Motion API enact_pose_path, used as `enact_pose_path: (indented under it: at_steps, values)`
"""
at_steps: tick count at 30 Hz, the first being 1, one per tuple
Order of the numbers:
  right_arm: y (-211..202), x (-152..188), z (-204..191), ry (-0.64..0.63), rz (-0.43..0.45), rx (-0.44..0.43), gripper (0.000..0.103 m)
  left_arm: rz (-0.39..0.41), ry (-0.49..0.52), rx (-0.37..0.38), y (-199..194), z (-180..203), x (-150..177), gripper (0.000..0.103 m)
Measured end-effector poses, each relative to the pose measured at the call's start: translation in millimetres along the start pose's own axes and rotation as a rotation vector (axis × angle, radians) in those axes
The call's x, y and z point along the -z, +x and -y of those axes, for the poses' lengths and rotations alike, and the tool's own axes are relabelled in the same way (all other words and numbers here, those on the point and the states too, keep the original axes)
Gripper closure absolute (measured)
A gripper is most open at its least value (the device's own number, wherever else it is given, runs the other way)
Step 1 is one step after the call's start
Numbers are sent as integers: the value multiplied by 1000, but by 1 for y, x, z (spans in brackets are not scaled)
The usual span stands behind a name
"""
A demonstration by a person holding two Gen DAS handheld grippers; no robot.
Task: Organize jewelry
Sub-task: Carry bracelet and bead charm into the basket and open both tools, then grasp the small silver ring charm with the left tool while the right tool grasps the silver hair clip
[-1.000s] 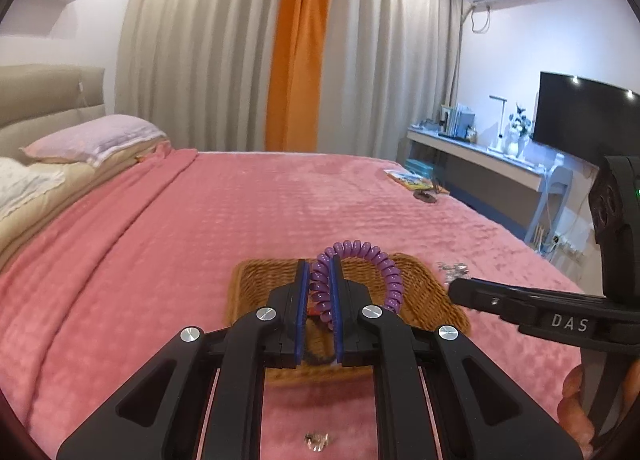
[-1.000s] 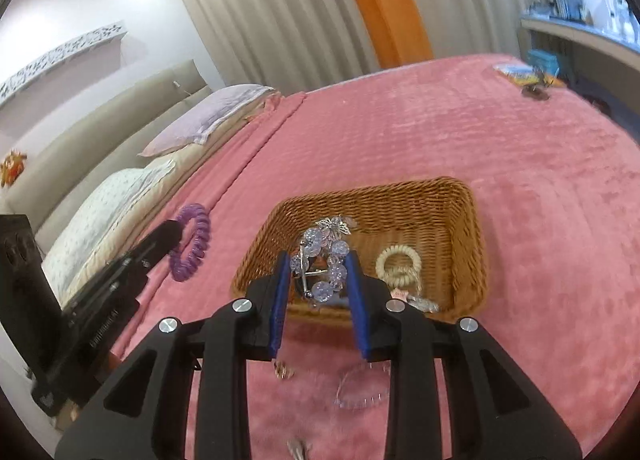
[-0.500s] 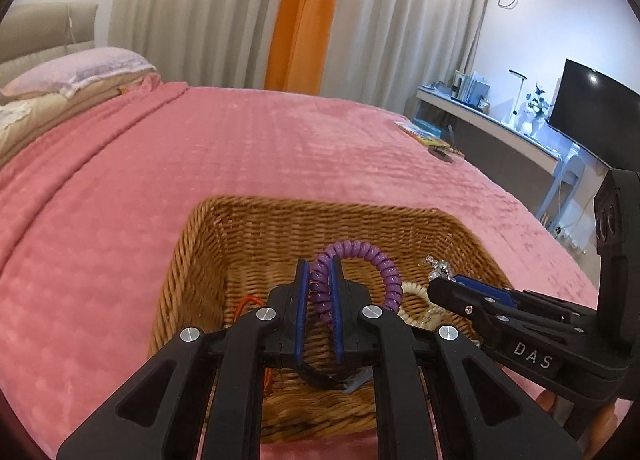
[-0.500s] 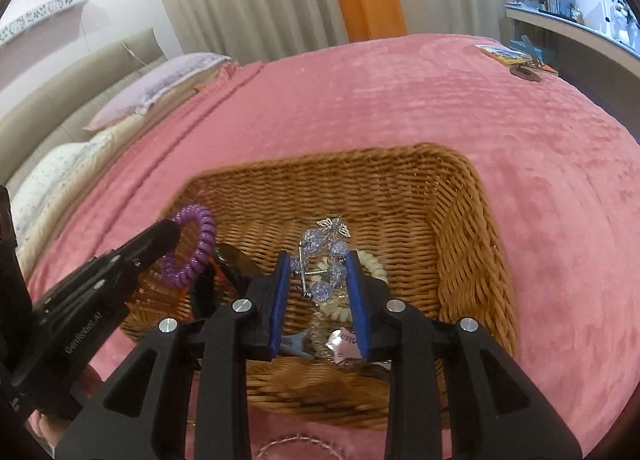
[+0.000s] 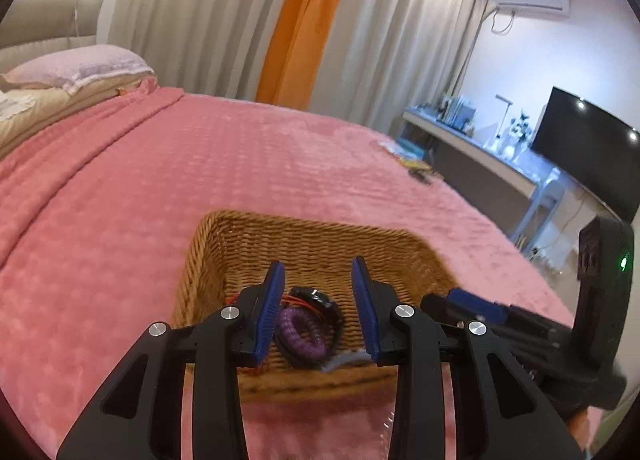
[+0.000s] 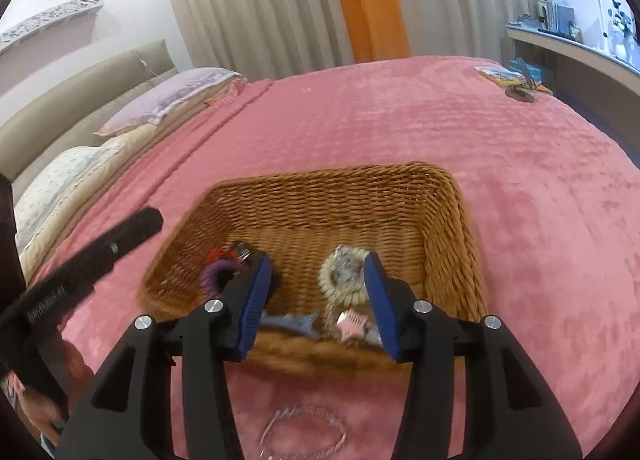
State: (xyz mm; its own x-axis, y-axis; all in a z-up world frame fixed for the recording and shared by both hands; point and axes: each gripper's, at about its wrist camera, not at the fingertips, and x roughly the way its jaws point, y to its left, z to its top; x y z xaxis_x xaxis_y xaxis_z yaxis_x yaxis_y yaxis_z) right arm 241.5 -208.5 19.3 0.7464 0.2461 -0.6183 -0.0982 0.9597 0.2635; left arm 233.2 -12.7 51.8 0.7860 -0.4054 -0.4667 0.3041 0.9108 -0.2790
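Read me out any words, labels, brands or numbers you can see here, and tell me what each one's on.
No text here reads clearly.
Pale lettering along the side of the left gripper, whose jaws are opening with nothing gripped: too blurred to read.
Cover of the booklet at the far edge of the bed: too small.
Books on the desk: too small.

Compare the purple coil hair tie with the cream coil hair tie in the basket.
Colour: the purple coil hair tie is deep violet, while the cream coil hair tie is pale ivory.
Place: seen from the right wrist, purple lies toward the left side of the wicker basket, cream toward the right.
Company: purple rests on a black band with orange cord beside it; cream has a sparkly piece lying on it.
Both are spiral loops lying flat inside, ungripped.
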Motion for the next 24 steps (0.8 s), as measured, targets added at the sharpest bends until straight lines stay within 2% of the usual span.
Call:
enact_pose_path:
  at_steps: [4,6,11,17,21,24]
  values:
    - [-34,19,-6,-10,22,-20,58,31,2,10,-35,8,9,67]
    - [-47,30,-9,-19,28,-21,58,31,-3,14,-46,10,17,62]
    - [-61,58,-16,-71,11,8,58,-9,-4,7,-64,7,45,61]
    - [-44,82,-7,-87,-40,72,58,-119,-23,44,-55,-7,79,61]
    - [-27,92,-3,-92,-92,67,58,-202,42,22,-36,-13,100,61]
    - [-24,93,-3,-88,-97,77,58,-219,71,-63,-24,-19,110,61]
